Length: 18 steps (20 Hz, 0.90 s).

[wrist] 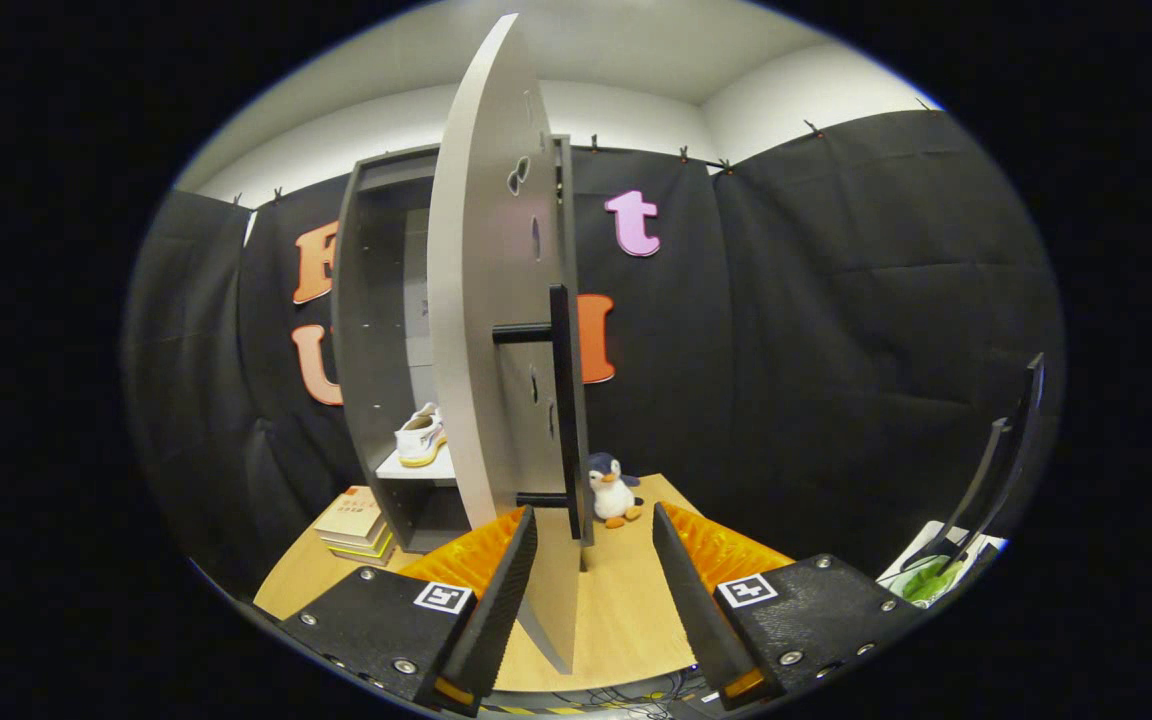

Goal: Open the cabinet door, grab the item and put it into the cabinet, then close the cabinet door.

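gripper (591, 560) spread wide, holding nothing; cabinet door (481, 330) edge and its handle (564, 410) between fingers, penguin (614, 490) just beyond.

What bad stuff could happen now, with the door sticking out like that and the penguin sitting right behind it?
1. The cabinet door stands edge-on between the open gripper fingers, its black handle just ahead. A sideways move could bump the door and swing it the wrong way.
2. The toy penguin sits on the table close behind the door, so the door might knock it over if it swings wider.
3. A shoe already sits on the shelf, so room inside may be tight.
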Each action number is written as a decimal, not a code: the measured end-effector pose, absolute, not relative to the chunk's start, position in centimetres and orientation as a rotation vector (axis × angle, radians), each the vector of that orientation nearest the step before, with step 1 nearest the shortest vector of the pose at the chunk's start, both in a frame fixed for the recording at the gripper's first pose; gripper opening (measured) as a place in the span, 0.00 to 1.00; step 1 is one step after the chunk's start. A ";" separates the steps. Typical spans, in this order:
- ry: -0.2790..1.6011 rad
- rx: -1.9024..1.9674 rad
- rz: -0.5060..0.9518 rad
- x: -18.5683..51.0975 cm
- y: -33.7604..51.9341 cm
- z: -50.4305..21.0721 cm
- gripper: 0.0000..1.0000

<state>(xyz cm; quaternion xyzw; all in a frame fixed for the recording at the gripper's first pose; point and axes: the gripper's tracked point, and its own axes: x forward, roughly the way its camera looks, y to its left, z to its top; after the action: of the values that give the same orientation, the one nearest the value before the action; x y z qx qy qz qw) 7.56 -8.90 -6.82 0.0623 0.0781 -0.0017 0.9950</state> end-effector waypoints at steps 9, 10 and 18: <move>0.128 0.162 0.265 11.5 1.2 -5.6 0.78; 0.118 0.173 0.288 12.6 2.2 -5.0 0.78; 0.115 0.155 0.437 19.0 10.0 -4.5 0.86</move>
<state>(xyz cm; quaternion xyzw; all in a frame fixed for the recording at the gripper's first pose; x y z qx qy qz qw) 19.00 9.97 -4.51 0.0769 0.0570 0.2165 0.9716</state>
